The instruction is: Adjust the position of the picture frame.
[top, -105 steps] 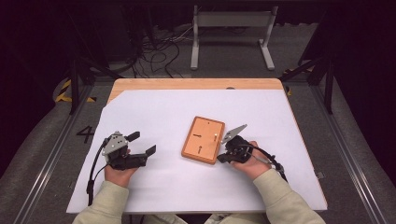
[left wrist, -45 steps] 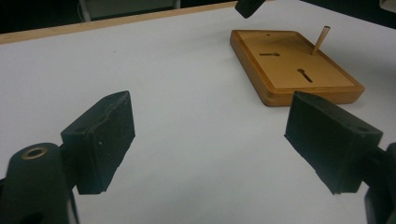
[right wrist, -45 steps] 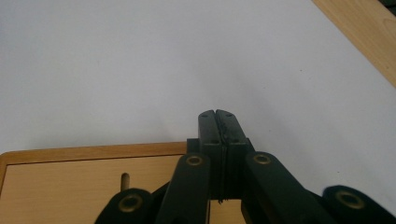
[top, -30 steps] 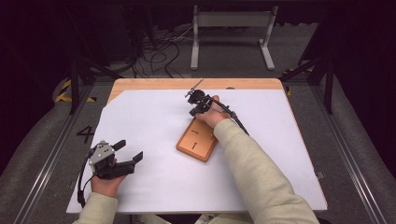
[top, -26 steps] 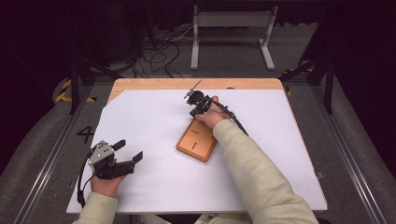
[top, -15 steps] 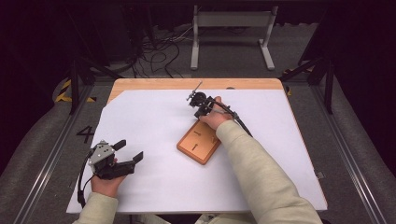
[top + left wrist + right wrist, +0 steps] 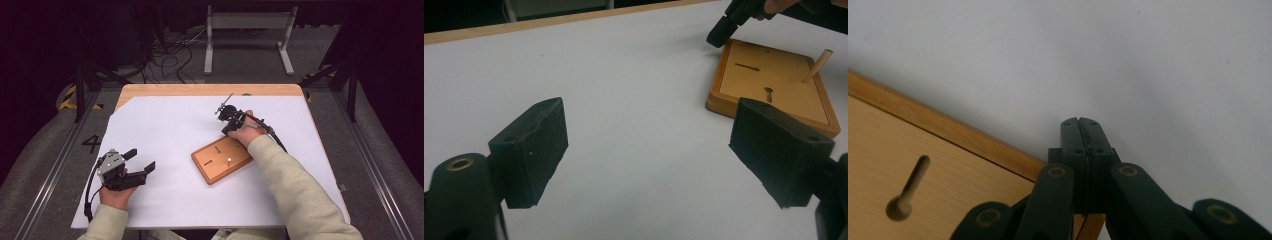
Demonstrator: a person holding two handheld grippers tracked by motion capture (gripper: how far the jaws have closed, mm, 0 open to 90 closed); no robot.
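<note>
At near left, left gripper [image 7: 139, 161] rests on the white surface [image 7: 160, 130], jaws released and empty, parked clear. Wooden board [image 7: 221, 159] lies mid-surface, one peg [image 7: 228, 161] upright. Right gripper [image 7: 223, 131], clenched on nothing, hovers at the board's far edge, likely to nudge it.
</note>
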